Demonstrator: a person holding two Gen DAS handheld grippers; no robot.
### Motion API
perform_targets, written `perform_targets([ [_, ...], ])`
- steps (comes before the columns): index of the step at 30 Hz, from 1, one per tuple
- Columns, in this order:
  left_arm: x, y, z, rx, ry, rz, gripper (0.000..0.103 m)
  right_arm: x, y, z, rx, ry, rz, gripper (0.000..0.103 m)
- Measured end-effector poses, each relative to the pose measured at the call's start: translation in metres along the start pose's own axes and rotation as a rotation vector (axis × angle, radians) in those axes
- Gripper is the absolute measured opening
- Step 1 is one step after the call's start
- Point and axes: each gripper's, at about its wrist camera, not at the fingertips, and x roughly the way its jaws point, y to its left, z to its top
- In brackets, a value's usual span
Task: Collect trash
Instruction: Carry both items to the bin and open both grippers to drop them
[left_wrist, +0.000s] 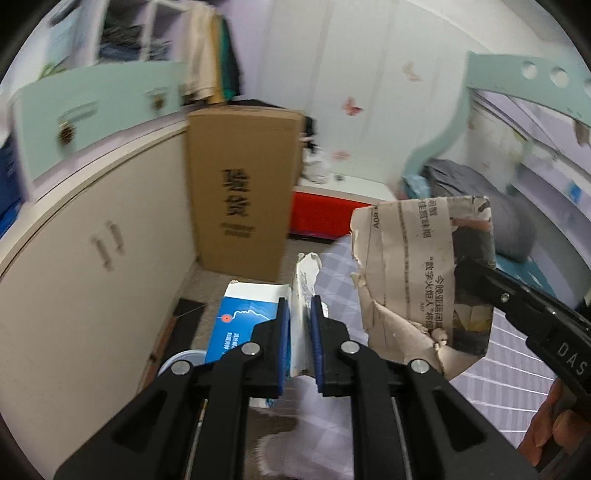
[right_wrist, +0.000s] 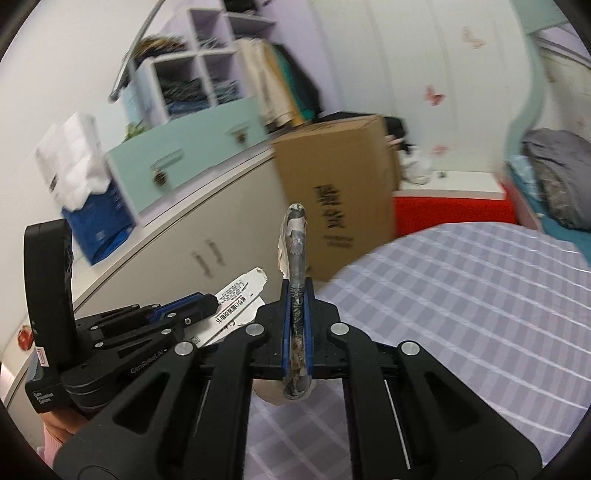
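Two pieces of paper trash are being carried above a bed, one in each handheld gripper. The left gripper (left_wrist: 300, 325) is being held with its blue-padded jaws narrowed onto a flattened blue and white carton (left_wrist: 258, 321). The white edge of the carton is being pinched upright between the pads, and the blue printed face is being left to fan out to the left of the jaws. The right gripper (right_wrist: 296, 321) is being kept almost fully closed on a torn scrap of newspaper (left_wrist: 424, 280). In the right wrist view this scrap is being seen edge-on, as a thin crumpled strip rising past the fingertips and hanging out below them.

The step in hand is judged to be transport: both items are already gripped, clear of the checked bedsheet (right_wrist: 461, 295). A round pale rim (left_wrist: 184, 360), possibly a bin, is being glimpsed low beside the left gripper, though it is too hidden for certainty. A tall cardboard box (left_wrist: 240, 192) is being seen standing against a white cabinet (left_wrist: 92, 266) ahead. The next move is judged to call for each gripper to be positioned over a trash receptacle before being opened.
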Motion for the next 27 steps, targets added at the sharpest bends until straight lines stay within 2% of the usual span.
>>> perform_targets([
  [8,0.005,0.115,-0.014,-0.132,0.034,0.132,0.011,0.093,0.09,-0.012,-0.069,0.097,0.115,0.006],
  [13,0.015,0.173,-0.024,-0.207,0.063,0.191,0.011,0.151,0.123,-0.024,-0.087,0.123,0.14,0.01],
  [14,0.019,0.179,-0.026,-0.216,0.071,0.199,0.011,0.166,0.128,-0.028,-0.096,0.132,0.137,0.015],
  [16,0.027,0.193,-0.031,-0.237,0.09,0.213,0.011,0.194,0.135,-0.037,-0.102,0.18,0.122,0.056],
  [17,0.03,0.198,-0.033,-0.244,0.1,0.214,0.011,0.205,0.137,-0.043,-0.099,0.202,0.106,0.072],
  [27,0.065,0.197,-0.048,-0.232,0.156,0.203,0.011,0.217,0.122,-0.065,-0.092,0.252,0.044,0.072],
])
